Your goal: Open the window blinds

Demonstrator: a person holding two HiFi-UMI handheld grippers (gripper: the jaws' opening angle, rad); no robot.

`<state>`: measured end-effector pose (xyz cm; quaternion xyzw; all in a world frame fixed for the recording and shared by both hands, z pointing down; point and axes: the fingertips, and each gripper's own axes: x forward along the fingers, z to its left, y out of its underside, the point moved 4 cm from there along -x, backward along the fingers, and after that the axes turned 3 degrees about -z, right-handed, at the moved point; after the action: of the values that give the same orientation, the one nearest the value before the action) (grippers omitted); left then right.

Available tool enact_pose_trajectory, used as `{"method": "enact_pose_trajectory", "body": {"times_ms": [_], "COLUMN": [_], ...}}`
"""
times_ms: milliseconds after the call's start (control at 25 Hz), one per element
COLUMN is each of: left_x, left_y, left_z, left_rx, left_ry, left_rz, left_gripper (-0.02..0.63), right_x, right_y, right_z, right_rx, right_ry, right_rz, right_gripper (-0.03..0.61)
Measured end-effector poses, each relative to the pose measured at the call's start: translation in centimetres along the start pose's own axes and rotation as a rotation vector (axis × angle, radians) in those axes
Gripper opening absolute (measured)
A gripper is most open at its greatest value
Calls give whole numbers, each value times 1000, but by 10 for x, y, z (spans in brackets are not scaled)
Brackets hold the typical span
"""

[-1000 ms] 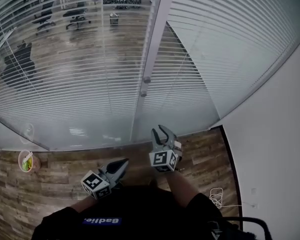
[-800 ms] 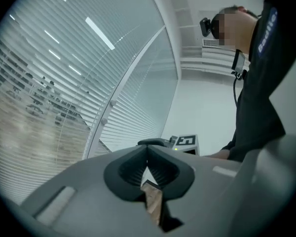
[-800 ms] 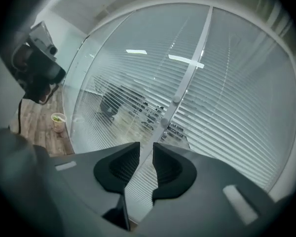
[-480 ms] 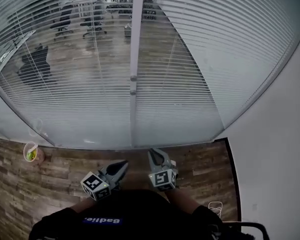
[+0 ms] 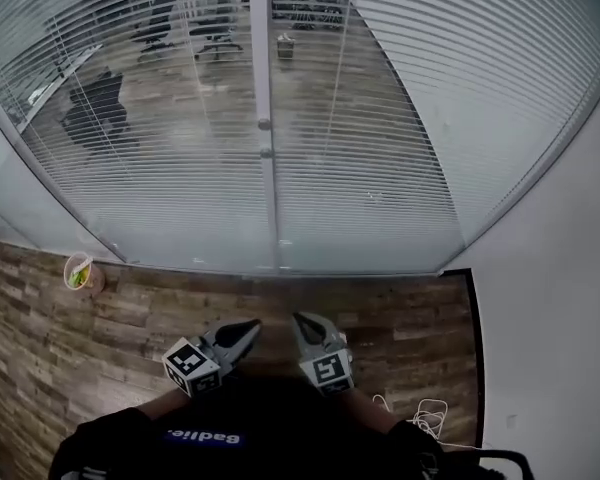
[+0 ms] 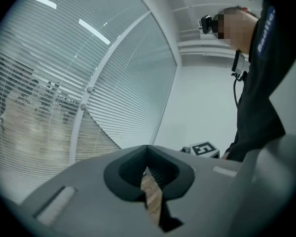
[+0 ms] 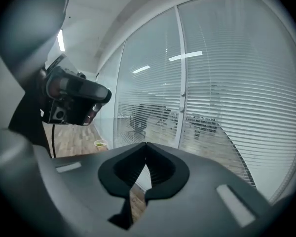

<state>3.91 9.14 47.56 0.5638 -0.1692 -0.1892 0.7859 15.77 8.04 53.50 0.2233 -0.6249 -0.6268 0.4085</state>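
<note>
White slatted blinds (image 5: 380,118) cover a glass wall; their slats stand tilted, so an office shows through. A white frame post (image 5: 265,183) with two small knobs (image 5: 265,125) splits the panes. My left gripper (image 5: 248,328) is held low over the wood floor, short of the glass, shut and empty. Beside it my right gripper (image 5: 302,321) has just closed with nothing between its jaws. In the left gripper view the jaws (image 6: 148,148) meet at the tip before the blinds (image 6: 49,83). The right gripper (image 7: 146,146) points at the blinds (image 7: 246,93) and post (image 7: 181,73).
A cup (image 5: 79,273) with something green in it stands on the wood floor (image 5: 130,318) at the foot of the glass, left. A white cable (image 5: 425,408) lies by the plain white wall (image 5: 560,268) on the right. Office chairs (image 5: 95,103) are beyond the glass.
The right gripper, open and raised near the glass a second ago, has come down and back and shut. Both grippers now sit farther from the blinds. The view has shifted right along the glass.
</note>
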Motion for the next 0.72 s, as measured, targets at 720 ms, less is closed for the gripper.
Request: {"method": "enact_pose_trajectory", "body": {"times_ms": [720], "left_x": [-55], "left_y": [-20], "left_z": [36], "left_rx": [51], "left_ry": [103], "left_rz": [-67], "left_gripper": [0], "right_x": [16], "right_y": [-56], "right_z": [72], "right_rx": [132], "right_ry": [-140], "right_rz": [-214], "right_gripper": [3]}}
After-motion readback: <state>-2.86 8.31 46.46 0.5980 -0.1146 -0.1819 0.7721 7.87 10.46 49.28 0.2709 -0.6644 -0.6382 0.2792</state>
